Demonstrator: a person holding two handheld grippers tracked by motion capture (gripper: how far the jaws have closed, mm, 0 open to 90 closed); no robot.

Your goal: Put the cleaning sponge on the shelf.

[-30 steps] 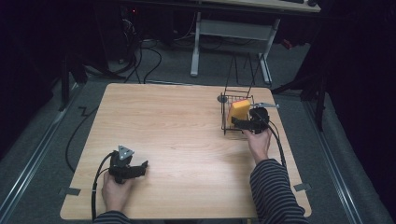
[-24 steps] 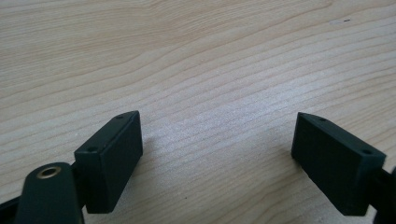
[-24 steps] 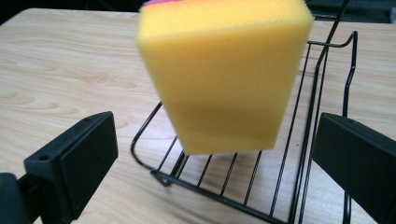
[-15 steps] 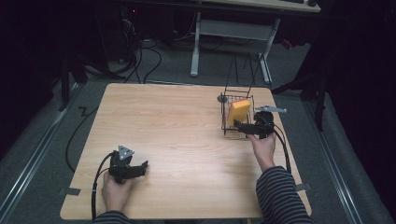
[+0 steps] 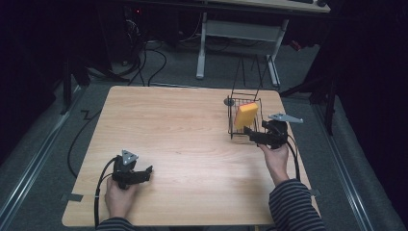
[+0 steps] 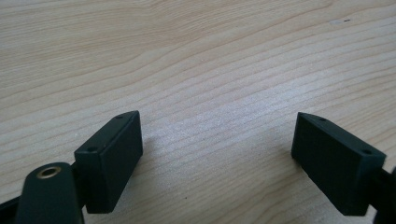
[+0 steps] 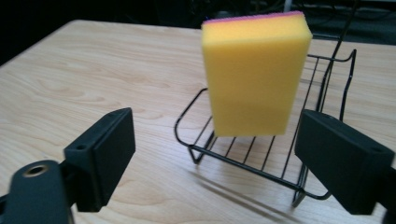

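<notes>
A yellow sponge with a thin pink top layer stands upright in a small black wire rack at the right side of the wooden table. My right gripper is open just in front of the rack, its jaws apart with the sponge beyond them and nothing held. At the table's front left my left gripper rests low over bare wood, open and empty.
A black cable trails from the left gripper off the front edge. The rack's tall wire handle rises behind the sponge. Beyond the table stand a white desk frame and floor cables.
My right gripper has drawn back a little from the rack toward the table's right front. The sponge stays standing in the rack. The left gripper has not moved.
</notes>
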